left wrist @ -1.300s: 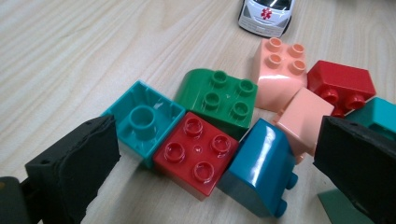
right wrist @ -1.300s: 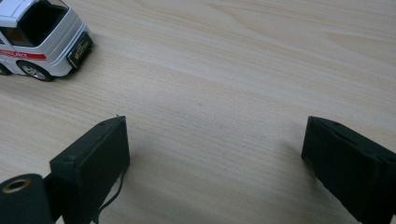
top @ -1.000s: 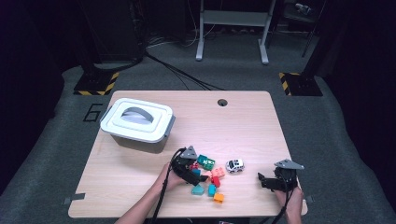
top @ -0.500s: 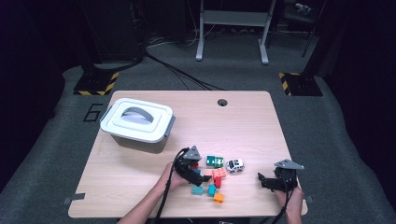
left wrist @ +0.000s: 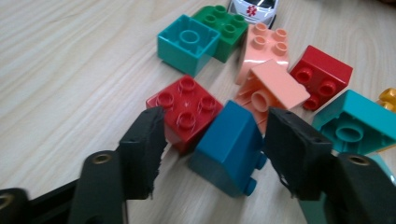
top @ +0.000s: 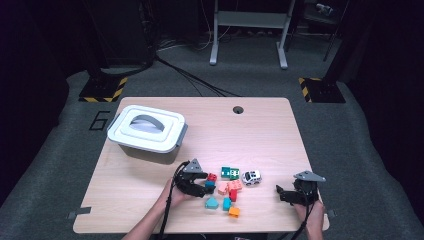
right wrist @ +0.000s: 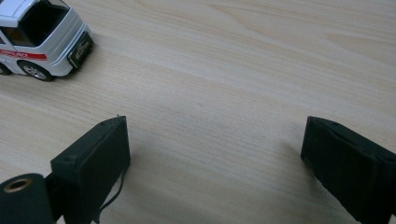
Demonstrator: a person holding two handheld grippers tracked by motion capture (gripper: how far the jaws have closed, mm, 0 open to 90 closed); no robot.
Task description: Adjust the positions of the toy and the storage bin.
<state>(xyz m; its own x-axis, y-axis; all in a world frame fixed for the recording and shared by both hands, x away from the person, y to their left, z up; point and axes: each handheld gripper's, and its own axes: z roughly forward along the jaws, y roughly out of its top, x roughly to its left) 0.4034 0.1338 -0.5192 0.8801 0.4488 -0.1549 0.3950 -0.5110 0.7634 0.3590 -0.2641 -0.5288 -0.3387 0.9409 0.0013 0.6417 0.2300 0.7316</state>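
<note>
Left tongs (left wrist: 212, 140) | wide, astride dark-blue sloped brick (left wrist: 229, 144), frame centre | right tongs (right wrist: 212, 163) | wide over bare desk (right wrist: 243, 70)

Tight squeeze on the left, open wood on the right.
Blue block (left wrist: 231, 147) between the left gripper (left wrist: 212, 140) jaws, red block (left wrist: 184, 112) and pink blocks (left wrist: 268, 86) crowding close. Bare table (right wrist: 224, 93) between the right gripper (right wrist: 212, 163) jaws, toy car (right wrist: 39, 39) off aside.
</note>
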